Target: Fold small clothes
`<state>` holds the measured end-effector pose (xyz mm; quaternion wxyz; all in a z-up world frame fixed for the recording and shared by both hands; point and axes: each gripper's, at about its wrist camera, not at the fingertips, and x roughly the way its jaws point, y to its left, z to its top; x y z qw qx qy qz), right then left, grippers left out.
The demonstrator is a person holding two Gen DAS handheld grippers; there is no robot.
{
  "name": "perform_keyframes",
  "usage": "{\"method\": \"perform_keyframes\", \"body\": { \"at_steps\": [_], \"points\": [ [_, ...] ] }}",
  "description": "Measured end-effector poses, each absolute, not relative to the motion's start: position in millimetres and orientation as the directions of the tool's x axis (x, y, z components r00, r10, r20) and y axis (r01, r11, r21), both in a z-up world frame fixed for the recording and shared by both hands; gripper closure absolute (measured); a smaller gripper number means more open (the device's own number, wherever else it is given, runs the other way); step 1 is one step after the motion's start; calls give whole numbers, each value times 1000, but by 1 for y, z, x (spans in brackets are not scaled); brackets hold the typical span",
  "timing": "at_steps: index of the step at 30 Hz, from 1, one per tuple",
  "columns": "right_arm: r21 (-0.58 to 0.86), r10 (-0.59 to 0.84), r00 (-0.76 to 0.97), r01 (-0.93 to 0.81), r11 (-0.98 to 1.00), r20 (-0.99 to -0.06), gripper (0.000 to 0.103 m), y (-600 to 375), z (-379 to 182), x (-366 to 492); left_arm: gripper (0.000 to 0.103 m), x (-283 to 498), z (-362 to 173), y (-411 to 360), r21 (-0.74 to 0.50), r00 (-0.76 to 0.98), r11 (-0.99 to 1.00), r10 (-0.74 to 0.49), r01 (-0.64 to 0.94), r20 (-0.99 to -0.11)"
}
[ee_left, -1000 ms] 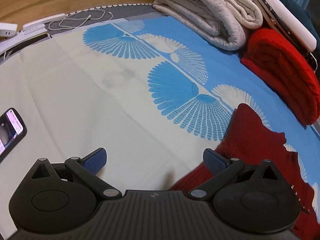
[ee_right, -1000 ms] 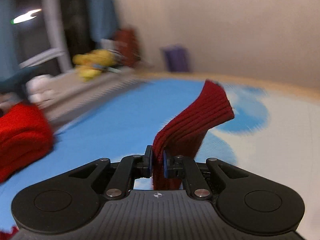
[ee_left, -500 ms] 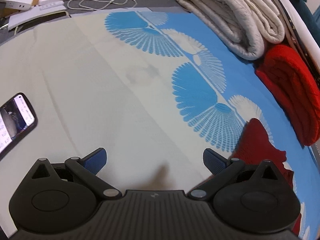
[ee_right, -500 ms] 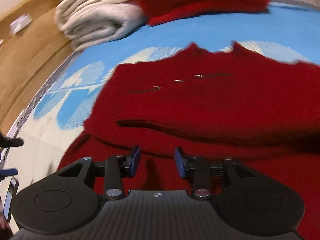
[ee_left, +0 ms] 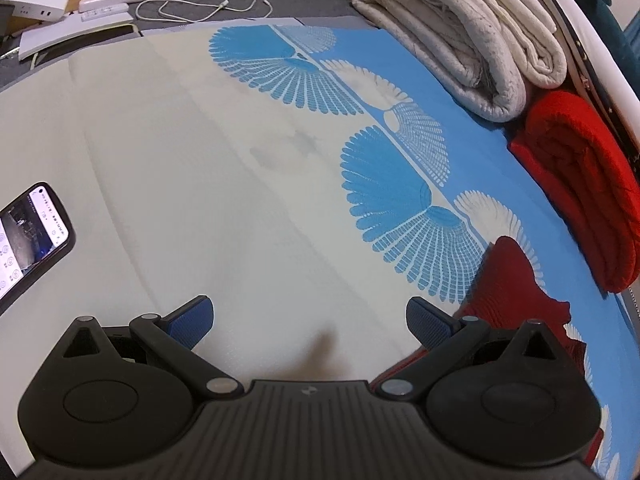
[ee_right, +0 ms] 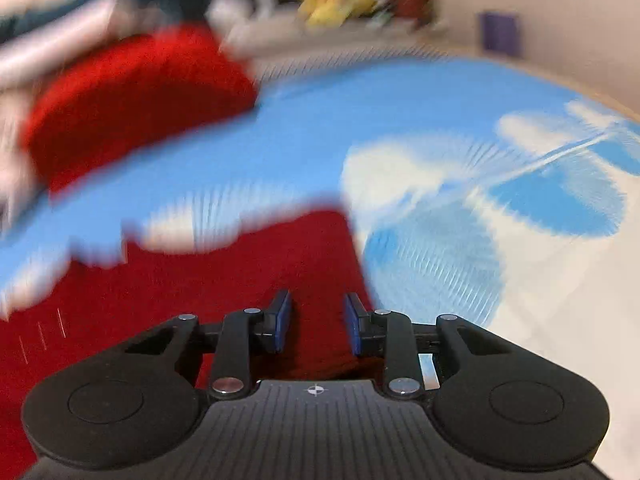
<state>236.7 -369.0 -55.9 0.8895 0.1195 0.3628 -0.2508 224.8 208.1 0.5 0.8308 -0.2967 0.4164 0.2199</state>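
Observation:
A dark red knit garment [ee_left: 508, 280] lies on the blue and cream bedsheet [ee_left: 240, 184], at the right of the left wrist view. My left gripper [ee_left: 310, 320] is wide open and empty above cream sheet, the garment just right of its right finger. In the blurred right wrist view the same garment [ee_right: 240, 280] lies flat under and ahead of my right gripper [ee_right: 316, 320], which is partly open and holds nothing.
A phone [ee_left: 28, 240] with a lit screen lies at the left. A folded beige blanket [ee_left: 472, 40] and a folded bright red blanket [ee_left: 584, 184] lie at the far right. Cables and white devices [ee_left: 104, 8] sit by the headboard.
My right gripper let go of the red garment's sleeve and swung around over the flat garment. My left gripper drifted left, so the garment slid toward the right edge.

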Motion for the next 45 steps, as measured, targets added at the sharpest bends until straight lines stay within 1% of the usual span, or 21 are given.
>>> {"method": "perform_keyframes", "body": {
  "at_steps": [2, 4, 6, 8, 9, 11, 13, 18, 22, 24, 28, 30, 31, 32, 33, 34, 36, 37, 40, 43, 45],
  "points": [
    [-67, -381, 615, 470, 880, -690, 72, -354, -56, 232, 0, 227, 2, 200, -295, 559, 746, 124, -598, -820],
    [-81, -366, 606, 444, 892, -706, 72, -346, -51, 232, 0, 229, 3, 192, -277, 567, 774, 127, -570, -814],
    [16, -301, 637, 442, 897, -710, 72, -352, -38, 225, 0, 231, 4, 182, -253, 574, 809, 124, -531, -809],
    [136, -236, 660, 460, 877, -713, 67, -359, -25, 214, 0, 233, 5, 172, -234, 583, 841, 114, -488, -804],
    [166, -234, 674, 473, 865, -701, 64, -359, -20, 207, 0, 233, 6, 167, -226, 589, 853, 113, -470, -800],
    [194, -215, 718, 441, 876, -662, 51, -349, -7, 195, 0, 231, 8, 159, -210, 603, 869, 120, -448, -788],
    [202, -176, 751, 382, 902, -636, 46, -334, 1, 195, 0, 230, 8, 154, -209, 610, 877, 114, -432, -784],
    [288, 14, 761, 228, 930, -649, 44, -291, -18, 227, 0, 232, 5, 159, -224, 598, 872, 93, -435, -796],
    [200, 15, 738, 163, 966, -675, 44, -232, -47, 255, 0, 237, 4, 196, -214, 550, 805, 160, -554, -820],
    [143, -4, 750, 131, 981, -662, 37, -205, -55, 266, 0, 237, 4, 219, -195, 523, 754, 223, -628, -823],
    [67, 22, 742, 32, 997, -671, 35, -167, -63, 289, 0, 238, 11, 252, -169, 504, 711, 291, -683, -814],
    [-12, -14, 727, 9, 1000, -687, 34, -151, -68, 301, 0, 236, 15, 265, -191, 508, 686, 293, -702, -810],
    [-80, -57, 725, 3, 997, -687, 42, -143, -71, 306, 0, 234, 16, 271, -209, 511, 671, 289, -711, -810],
    [-118, -76, 734, -5, 993, -674, 77, -138, -71, 308, 0, 232, 17, 275, -227, 513, 656, 282, -720, -811],
    [-133, -80, 740, -13, 991, -667, 89, -135, -69, 309, 0, 230, 18, 279, -242, 515, 644, 275, -726, -812],
    [-124, -83, 742, 0, 992, -666, 93, -137, -64, 311, 0, 229, 17, 282, -252, 515, 637, 267, -729, -815],
    [-68, -75, 774, 42, 997, -629, 93, -143, -48, 311, 0, 230, 16, 283, -259, 513, 638, 250, -726, -821],
    [-53, -81, 802, 62, 997, -591, 93, -145, -36, 308, 0, 230, 17, 284, -261, 513, 640, 242, -722, -824],
    [-9, -44, 849, 47, 999, -526, 93, -143, -12, 299, 0, 228, 17, 280, -275, 524, 649, 226, -710, -821],
    [-29, -7, 850, -9, 1000, -527, 93, -123, -11, 300, 0, 229, 19, 273, -274, 532, 656, 230, -704, -815],
    [-52, -18, 800, -17, 999, -600, 79, -115, -29, 309, 0, 230, 18, 269, -270, 529, 660, 226, -701, -818]
  ]
}}
